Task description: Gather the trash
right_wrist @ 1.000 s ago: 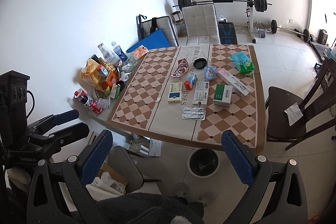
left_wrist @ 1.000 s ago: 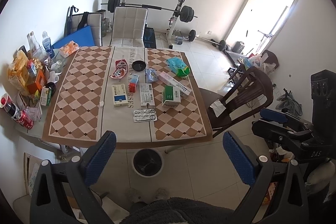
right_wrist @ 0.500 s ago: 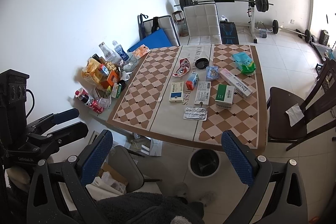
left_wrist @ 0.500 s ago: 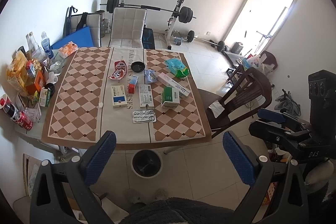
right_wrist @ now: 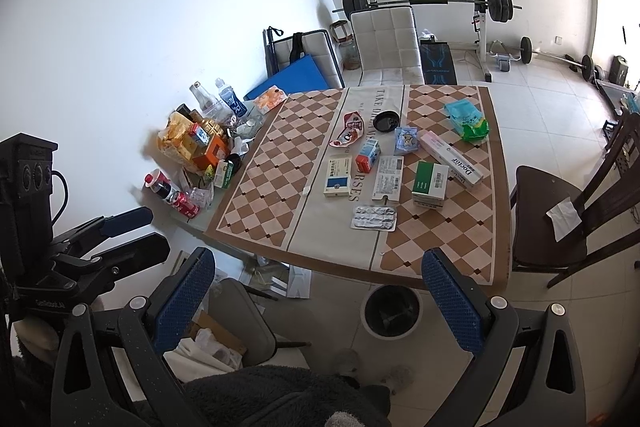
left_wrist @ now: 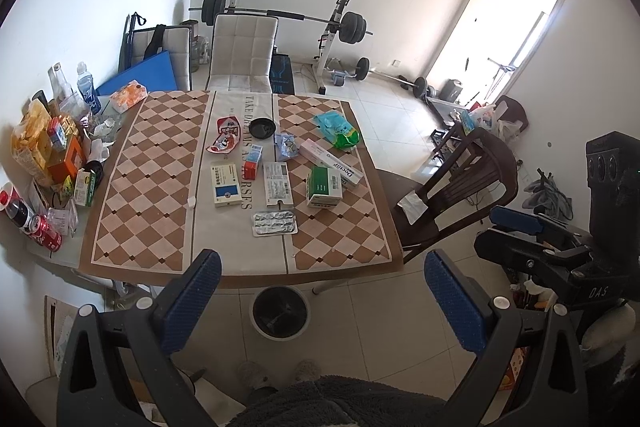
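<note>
Blue pads on our left gripper (left_wrist: 320, 301) and right gripper (right_wrist: 316, 301) stand wide apart, holding nothing, both raised short of the table (left_wrist: 240, 273). Just below and ahead of them the black trash bin (left_wrist: 280, 311) sits on the floor at the table's near edge. Farther ahead lies the trash: a blister pack (left_wrist: 274, 222) nearest, then a green-white box (left_wrist: 324, 186) and a torn red wrapper (left_wrist: 225, 135). We judge the flat blister pack may slip from the pads, since it lies thin on the cloth.

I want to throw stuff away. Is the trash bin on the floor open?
Open. The trash bin shows no lid: both views look straight down past its pale rim into the dark inside. How full it is, I cannot tell.
</note>
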A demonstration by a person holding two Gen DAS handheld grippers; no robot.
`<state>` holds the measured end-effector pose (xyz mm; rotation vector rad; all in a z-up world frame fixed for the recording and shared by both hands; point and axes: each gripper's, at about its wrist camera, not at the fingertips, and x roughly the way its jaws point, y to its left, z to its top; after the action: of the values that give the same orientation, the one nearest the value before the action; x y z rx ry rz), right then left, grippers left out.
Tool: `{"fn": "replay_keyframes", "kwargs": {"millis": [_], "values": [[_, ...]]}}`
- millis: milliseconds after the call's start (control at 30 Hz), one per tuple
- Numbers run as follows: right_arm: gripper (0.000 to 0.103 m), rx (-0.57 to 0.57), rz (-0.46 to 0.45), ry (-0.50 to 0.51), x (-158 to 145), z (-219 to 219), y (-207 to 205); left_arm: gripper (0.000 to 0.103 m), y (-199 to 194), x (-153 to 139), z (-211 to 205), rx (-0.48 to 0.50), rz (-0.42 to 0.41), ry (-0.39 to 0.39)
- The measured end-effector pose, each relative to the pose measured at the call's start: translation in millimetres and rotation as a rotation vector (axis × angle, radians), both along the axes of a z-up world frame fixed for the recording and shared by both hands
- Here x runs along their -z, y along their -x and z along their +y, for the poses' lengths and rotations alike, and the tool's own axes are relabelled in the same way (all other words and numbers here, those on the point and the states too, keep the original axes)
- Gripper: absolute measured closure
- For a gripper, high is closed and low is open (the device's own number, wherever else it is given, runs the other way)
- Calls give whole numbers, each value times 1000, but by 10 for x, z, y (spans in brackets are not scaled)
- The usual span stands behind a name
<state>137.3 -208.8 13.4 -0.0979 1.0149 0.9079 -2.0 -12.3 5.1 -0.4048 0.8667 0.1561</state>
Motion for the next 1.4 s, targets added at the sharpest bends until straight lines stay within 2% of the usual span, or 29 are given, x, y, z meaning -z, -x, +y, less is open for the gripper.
{"fn": "replay_keyframes", "kwargs": {"millis": [567, 600, 667, 767, 900, 1100, 1233, 1400], "values": [[0, 3, 21, -8, 110, 129, -53, 0, -114, 5, 37, 15, 19, 0], [0, 10, 24, -7, 142, 140, -72, 0, -157, 22, 66, 1, 30, -28], [0, 43, 31, 2, 189, 181, -93, 0, -256, 98, 119, -54, 64, -132], [0, 136, 55, 27, 423, 186, -294, 0, -465, 372, 226, -141, 130, -276], [0, 286, 108, 106, 908, 229, -719, 0, -863, 965, 534, -219, 245, -329], [0, 421, 209, 249, 1879, 373, -1678, 0, -1414, 1882, 896, -312, 432, -326], [0, 452, 252, 327, 2556, 645, -2334, 0, -1765, 2417, 1060, -393, 560, -300], [0, 379, 341, 463, 3449, 1166, -2963, 0, -2243, 2923, 1102, -452, 696, -270]]}}
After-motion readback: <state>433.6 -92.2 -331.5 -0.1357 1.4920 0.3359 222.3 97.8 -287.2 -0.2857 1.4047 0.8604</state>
